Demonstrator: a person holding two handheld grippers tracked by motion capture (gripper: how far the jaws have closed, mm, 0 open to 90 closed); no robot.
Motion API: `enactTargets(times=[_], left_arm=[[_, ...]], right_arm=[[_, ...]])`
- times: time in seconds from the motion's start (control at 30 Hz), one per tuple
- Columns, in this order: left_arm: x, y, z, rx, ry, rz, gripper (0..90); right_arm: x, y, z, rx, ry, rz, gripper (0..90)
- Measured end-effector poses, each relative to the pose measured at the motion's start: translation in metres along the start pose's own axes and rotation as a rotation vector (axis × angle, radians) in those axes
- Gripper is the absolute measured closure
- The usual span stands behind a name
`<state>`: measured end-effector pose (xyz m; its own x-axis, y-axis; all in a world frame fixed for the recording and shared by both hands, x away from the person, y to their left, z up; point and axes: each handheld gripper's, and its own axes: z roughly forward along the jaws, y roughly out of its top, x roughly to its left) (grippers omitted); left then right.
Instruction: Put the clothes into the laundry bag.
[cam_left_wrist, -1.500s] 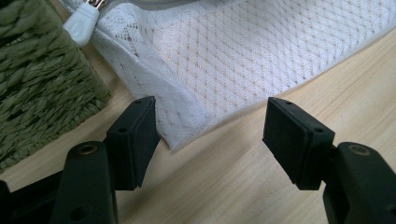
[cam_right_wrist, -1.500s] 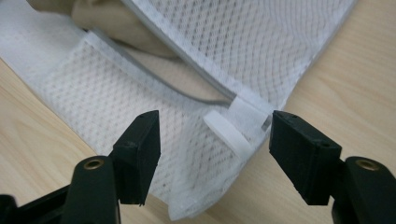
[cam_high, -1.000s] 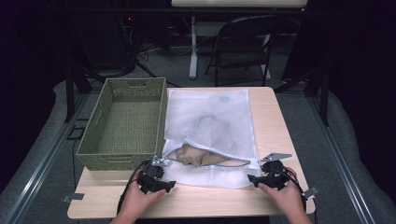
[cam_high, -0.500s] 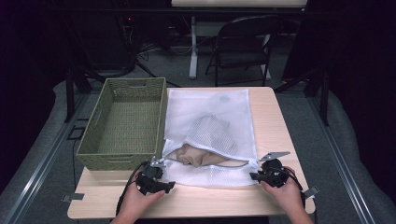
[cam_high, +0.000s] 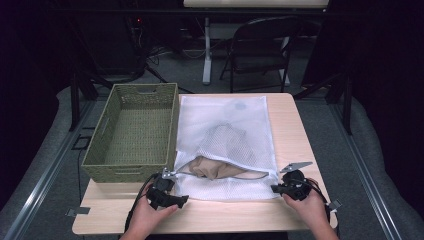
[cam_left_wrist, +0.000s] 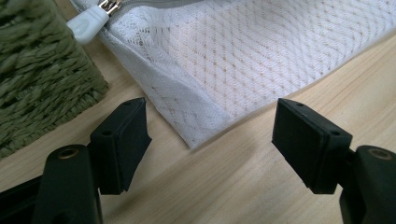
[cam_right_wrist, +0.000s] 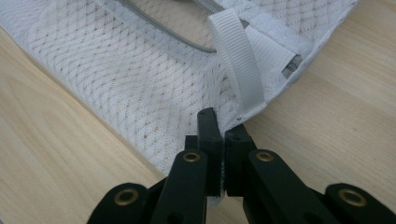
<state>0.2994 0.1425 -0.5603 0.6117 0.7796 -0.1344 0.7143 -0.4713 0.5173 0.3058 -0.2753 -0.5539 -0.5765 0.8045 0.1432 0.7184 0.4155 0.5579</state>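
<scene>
A white mesh laundry bag lies flat on the wooden table, with a tan garment showing at its open zipper mouth. My left gripper stands open at the bag's near left corner; its jaws have just been opening and nothing is pressed between them. In the high view the left gripper lies on the table just short of the bag. My right gripper has just been closing and is shut on the mesh edge at the near right corner, beside a white ribbon loop. The high view shows the right gripper at that corner.
A green woven basket stands left of the bag, and its wall is close to my left jaw. The white zipper pull lies next to the basket. A folding chair stands beyond the table's far edge.
Both hands have kept their places. The right gripper's jaws have drawn together onto the bag's near right corner.
</scene>
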Motion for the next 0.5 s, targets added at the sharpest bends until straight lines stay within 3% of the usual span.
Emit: enactTargets(times=[0.33, 0.5], left_arm=[[-0.001, 0.005, 0.007, 0.008, -0.010, 0.014, 26.4], [-0.004, 0.009, 0.012, -0.004, 0.005, 0.014, 26.3]], right_arm=[[0.002, -0.003, -0.002, 0.013, -0.014, -0.008, 88.6], [0.002, -0.006, -0.003, 0.010, -0.024, -0.005, 88.5]])
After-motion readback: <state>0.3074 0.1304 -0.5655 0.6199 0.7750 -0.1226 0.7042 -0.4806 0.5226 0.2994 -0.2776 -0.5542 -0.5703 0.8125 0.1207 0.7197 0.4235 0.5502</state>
